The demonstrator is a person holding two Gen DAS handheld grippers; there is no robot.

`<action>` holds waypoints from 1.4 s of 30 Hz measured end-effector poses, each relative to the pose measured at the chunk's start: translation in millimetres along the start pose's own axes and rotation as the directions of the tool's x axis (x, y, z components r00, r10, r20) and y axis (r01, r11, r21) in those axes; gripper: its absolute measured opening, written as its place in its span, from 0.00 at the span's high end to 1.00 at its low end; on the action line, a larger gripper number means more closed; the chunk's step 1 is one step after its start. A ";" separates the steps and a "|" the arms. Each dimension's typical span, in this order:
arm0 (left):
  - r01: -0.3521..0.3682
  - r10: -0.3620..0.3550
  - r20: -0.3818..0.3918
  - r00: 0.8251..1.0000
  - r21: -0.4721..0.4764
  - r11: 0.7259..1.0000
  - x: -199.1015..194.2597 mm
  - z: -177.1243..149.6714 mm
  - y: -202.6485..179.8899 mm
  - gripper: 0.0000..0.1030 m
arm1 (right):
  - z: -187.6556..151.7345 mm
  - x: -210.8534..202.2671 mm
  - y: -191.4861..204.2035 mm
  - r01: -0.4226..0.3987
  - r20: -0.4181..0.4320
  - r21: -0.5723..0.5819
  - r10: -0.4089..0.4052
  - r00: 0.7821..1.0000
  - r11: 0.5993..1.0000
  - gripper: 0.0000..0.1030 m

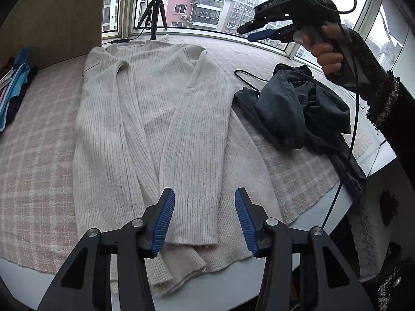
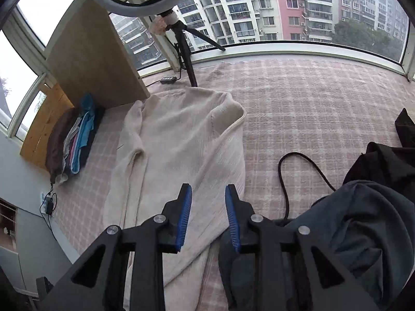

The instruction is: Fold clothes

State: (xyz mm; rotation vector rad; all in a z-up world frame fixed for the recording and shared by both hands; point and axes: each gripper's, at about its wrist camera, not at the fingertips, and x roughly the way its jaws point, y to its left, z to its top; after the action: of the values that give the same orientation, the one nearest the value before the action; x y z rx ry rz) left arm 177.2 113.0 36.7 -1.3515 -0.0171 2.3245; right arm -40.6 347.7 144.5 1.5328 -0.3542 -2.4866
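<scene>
A cream ribbed sweater (image 1: 155,103) lies flat on the pink checked blanket (image 1: 33,155), both sleeves folded in over its body. My left gripper (image 1: 205,194) hovers open over the cuff of the right-hand sleeve near the hem, with its pads clear of the knit. My right gripper (image 1: 245,33) is held by a hand high at the right, in front of the window. In the right wrist view the right gripper (image 2: 208,189) is open with nothing between its pads, above the right edge of the sweater (image 2: 176,140).
A crumpled dark grey garment (image 1: 293,108) (image 2: 363,220) lies right of the sweater, with a black cable (image 2: 285,176) looping beside it. Folded clothes (image 2: 75,140) are stacked at the left by a wooden board (image 2: 96,59). A ring-light tripod (image 2: 184,51) stands by the window.
</scene>
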 end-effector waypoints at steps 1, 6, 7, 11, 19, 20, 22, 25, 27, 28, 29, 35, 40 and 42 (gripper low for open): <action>-0.007 0.007 -0.022 1.000 0.006 1.000 10.3 5.3 3.1 0.53 | 13.9 17.2 -2.7 0.022 -0.018 0.007 -0.022 1.000 1.000 0.74; -0.004 0.004 -0.081 0.997 0.000 1.000 41.2 17.4 11.2 0.53 | 58.7 94.9 -12.4 0.075 -0.123 0.020 -0.072 0.990 0.997 0.74; -0.005 0.005 -0.085 0.996 0.003 1.000 44.0 18.8 11.9 0.53 | 64.4 107.3 -14.1 0.068 -0.141 0.025 -0.063 0.988 0.997 0.74; -0.013 0.014 -0.110 0.994 0.009 1.000 54.1 21.7 16.1 0.63 | 72.5 140.1 -12.1 0.089 -0.203 -0.014 -0.090 0.975 0.996 0.74; 0.089 -0.090 -0.081 0.993 -0.019 0.996 42.9 19.4 14.1 1.00 | 76.8 142.6 -2.2 0.117 -0.207 -0.079 -0.131 0.969 0.990 0.95; 0.083 -0.084 -0.063 0.995 -0.021 0.996 38.9 19.1 12.7 1.00 | 77.3 140.7 1.0 0.123 -0.203 -0.096 -0.140 0.969 0.988 0.95; 0.065 -0.065 -0.022 0.998 -0.024 0.998 30.5 18.6 9.8 1.00 | 78.3 136.8 7.5 0.135 -0.193 -0.130 -0.159 0.968 0.982 0.95; 0.022 -0.024 -0.039 0.999 -0.030 0.999 35.9 22.4 14.8 0.61 | 79.4 132.9 16.4 0.158 -0.180 -0.179 -0.190 0.965 0.971 0.95; -0.007 0.006 -0.057 0.998 -0.021 1.000 45.4 24.7 18.7 0.46 | 78.5 134.3 20.2 0.175 -0.181 -0.200 -0.212 0.960 0.964 0.95; -0.024 0.023 -0.063 0.998 -0.015 1.000 50.0 25.7 20.5 0.47 | 77.4 134.8 20.8 0.177 -0.182 -0.202 -0.215 0.960 0.963 0.95; -0.046 0.045 -0.078 0.996 -0.007 0.999 55.0 26.3 22.2 0.50 | 76.4 135.2 20.9 0.180 -0.181 -0.202 -0.218 0.959 0.963 0.95; -0.054 0.056 -0.068 0.996 0.024 0.998 59.9 27.9 25.9 0.91 | 72.9 144.8 18.4 0.193 -0.183 -0.194 -0.229 0.956 0.962 0.95; 0.016 -0.016 -0.020 1.000 -0.018 1.000 35.7 35.4 21.5 0.93 | 76.5 141.1 5.5 0.147 -0.205 -0.110 -0.167 0.964 0.983 0.95; 0.086 -0.085 0.026 0.996 -0.055 0.995 16.1 35.3 17.8 0.96 | 81.3 133.7 2.6 0.129 -0.198 -0.072 -0.141 0.970 0.989 0.95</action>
State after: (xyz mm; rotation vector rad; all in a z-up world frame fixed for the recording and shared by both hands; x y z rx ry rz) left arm 134.6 110.6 37.7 -1.3240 -0.1460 2.2842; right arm -172.5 314.3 67.1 1.8218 -0.1461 -2.3842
